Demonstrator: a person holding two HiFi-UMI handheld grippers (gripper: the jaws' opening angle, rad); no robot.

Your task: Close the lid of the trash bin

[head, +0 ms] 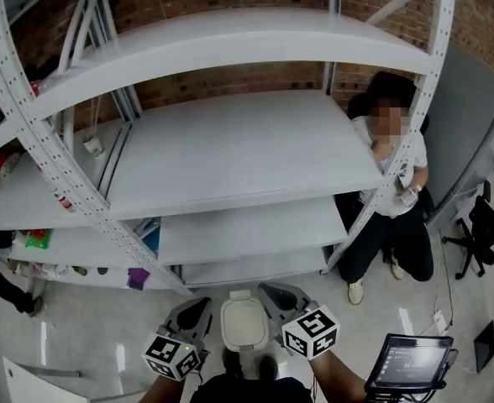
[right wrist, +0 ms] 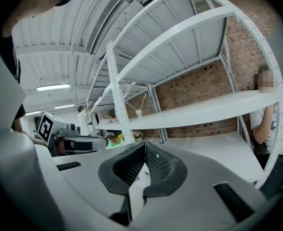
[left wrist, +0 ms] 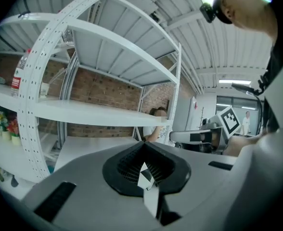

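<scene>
Trash bin [head: 228, 338]: stands white on the floor [head: 87, 326], just before the front edge of the lowest shelf of the shelf rack [head: 230, 149], between the 2 grippers. Shows its lid [head: 245, 321] from above, apparently lying flat across the top. Left gripper [head: 191, 313]: hangs just beside the bin's left side, fingers pressed together at the tips, pinching nothing. Right gripper [head: 278, 297]: hangs just beside the bin's right side, fingers likewise pressed together and empty. Touching the bin or not: cannot tell. Past the rack's right post: a person [head: 390, 200], seated on the floor. Behind the rack: a brick wall [head: 230, 78]. Toward the floor's lower right: a dark screen [head: 411, 361].
</scene>
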